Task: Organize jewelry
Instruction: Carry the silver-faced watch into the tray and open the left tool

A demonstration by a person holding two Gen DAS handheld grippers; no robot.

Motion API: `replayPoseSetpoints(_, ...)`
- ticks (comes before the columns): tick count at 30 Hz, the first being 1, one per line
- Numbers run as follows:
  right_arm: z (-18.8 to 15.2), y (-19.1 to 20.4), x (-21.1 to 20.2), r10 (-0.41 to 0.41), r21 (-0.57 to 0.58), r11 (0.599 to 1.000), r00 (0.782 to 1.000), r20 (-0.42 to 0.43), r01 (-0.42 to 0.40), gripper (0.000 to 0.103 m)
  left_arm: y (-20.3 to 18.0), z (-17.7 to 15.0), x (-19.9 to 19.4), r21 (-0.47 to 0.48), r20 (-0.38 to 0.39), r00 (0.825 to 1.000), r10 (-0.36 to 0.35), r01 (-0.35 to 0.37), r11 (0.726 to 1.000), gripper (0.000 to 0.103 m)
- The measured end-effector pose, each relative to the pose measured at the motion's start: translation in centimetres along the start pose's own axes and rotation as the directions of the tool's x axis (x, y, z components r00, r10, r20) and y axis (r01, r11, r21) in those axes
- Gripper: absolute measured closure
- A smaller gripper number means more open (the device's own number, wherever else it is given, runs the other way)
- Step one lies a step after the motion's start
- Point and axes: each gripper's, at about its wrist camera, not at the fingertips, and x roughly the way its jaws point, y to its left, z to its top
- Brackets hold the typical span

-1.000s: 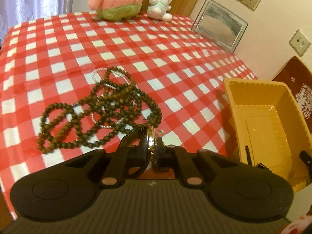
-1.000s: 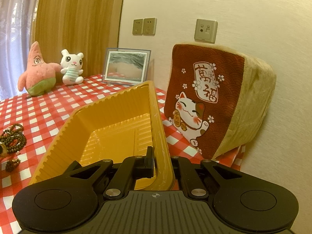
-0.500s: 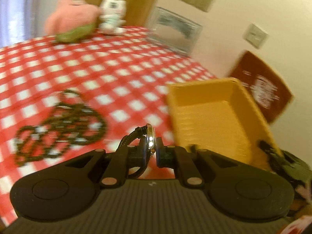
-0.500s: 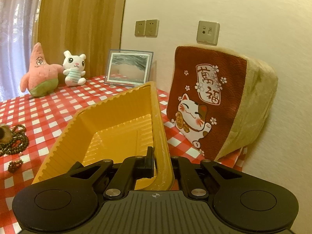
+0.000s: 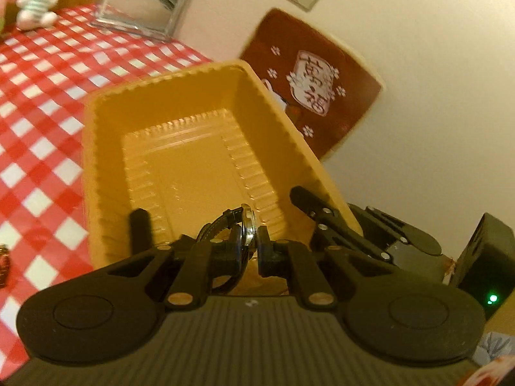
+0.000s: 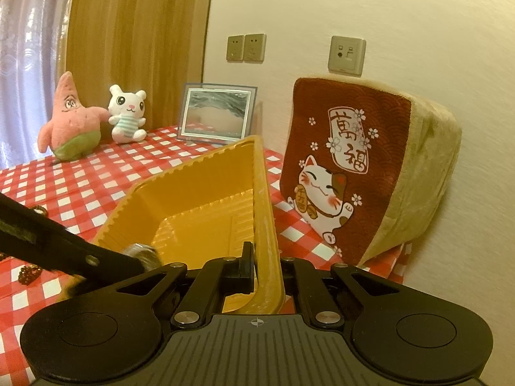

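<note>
You have before you: a tray (image 5: 106, 148), plain yellow-orange; a tablecloth (image 5: 38, 74), red-and-white check; a cushion (image 6: 370, 167), dark red front with a white cat and blossoms, tan sides; a star toy (image 6: 69, 122), pink with green shorts; a rabbit toy (image 6: 125, 115), white with a striped top; both grippers, black.

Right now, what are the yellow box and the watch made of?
The yellow box looks like thin glossy plastic: ribbed walls, shiny highlights. The watch seems to have a polished metal case, since its rim glints silver, and a dark strap, maybe leather; too blurred to be sure.
</note>
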Motion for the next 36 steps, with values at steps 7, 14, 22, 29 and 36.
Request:
replayPoseSetpoints(7, -0.1, 0.0, -0.1, 0.001, 0.006, 1.000, 1.000, -0.003, -0.001, 0.098, 0.3, -0.6, 2.5, 0.000, -0.046, 0.999, 0.010, -0.010, 1.000, 0.096)
replayPoseSetpoints(14, -0.3, -0.2, 0.1, -0.003, 0.008, 1.000, 1.000, -0.017, 0.003, 0.098, 0.3, -0.7, 2.6, -0.006, -0.037, 0.999, -0.017, 0.017, 1.000, 0.087)
replayPoseSetpoints(22, -0.3, -0.3, 0.1, -0.005, 0.007, 1.000, 1.000, -0.021, 0.005, 0.098, 1.6, -1.0, -1.5, -0.008, 0.043, 0.998, 0.050, -0.049, 0.999, 0.087)
replayPoseSetpoints(29, -0.3, -0.2, 0.2, -0.004, 0.007, 1.000, 1.000, -0.020, 0.004, 0.098, 4.9, -2.4, -6.0, -0.031, 0.110, 0.965, 0.239, -0.237, 0.971, 0.081)
replayPoseSetpoints(36, 0.1, -0.1, 0.3, -0.001, 0.005, 1.000, 1.000, -0.014, 0.001, 0.098, 8.7, -4.4, -8.9, -0.091, 0.105, 0.900, 0.423, -0.415, 0.905, 0.077)
